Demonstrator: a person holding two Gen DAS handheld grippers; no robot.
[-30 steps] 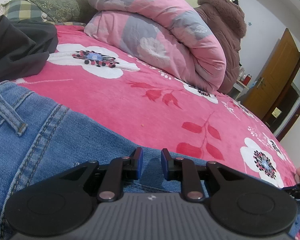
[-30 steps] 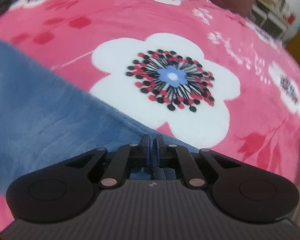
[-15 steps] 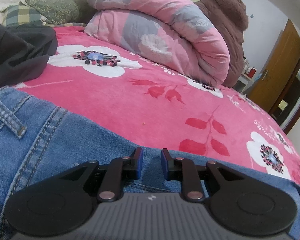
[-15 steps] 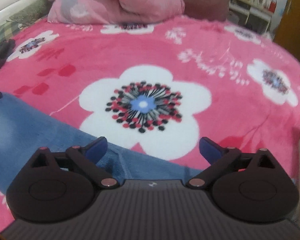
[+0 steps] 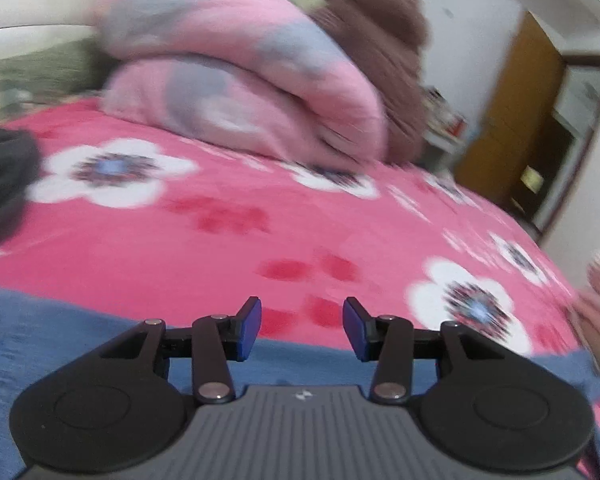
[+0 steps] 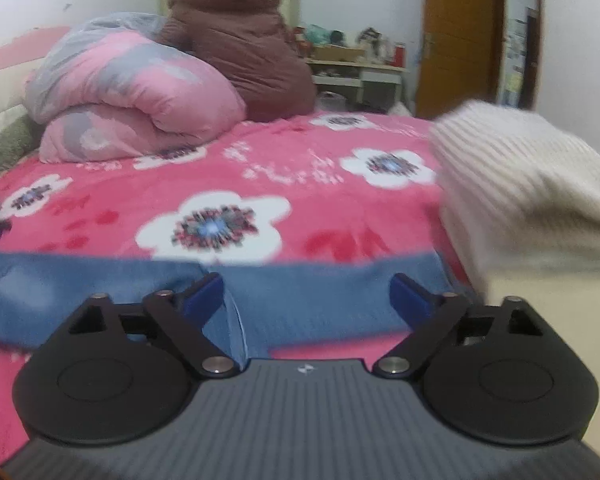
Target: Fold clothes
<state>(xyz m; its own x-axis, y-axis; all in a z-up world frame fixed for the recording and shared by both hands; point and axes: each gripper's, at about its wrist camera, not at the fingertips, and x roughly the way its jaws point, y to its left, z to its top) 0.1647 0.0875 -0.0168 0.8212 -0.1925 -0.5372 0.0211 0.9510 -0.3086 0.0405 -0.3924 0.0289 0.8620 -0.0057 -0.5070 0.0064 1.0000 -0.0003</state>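
Jeans (image 6: 308, 300) lie flat on the bed (image 6: 300, 184), long axis running left-right just under and ahead of both grippers. Left gripper (image 5: 302, 328) has just been opening, half spread and empty. Right gripper (image 6: 306, 300) gapes wide, just narrowed slightly, empty, the nearer one to the jeans' end by the white knit (image 6: 520, 184).

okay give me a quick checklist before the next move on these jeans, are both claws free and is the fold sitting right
1. Left claw empty: ok, jaws just opened, nothing between them.
2. Right claw empty: ok, jaws wide apart, narrowed slightly just now.
3. Jeans lying on the bedspread: ok.
4. Fold edges lined up: cannot tell, both views are blurred.
5. Cream knit clear of the jeans: cannot tell, it sits close at their right end.
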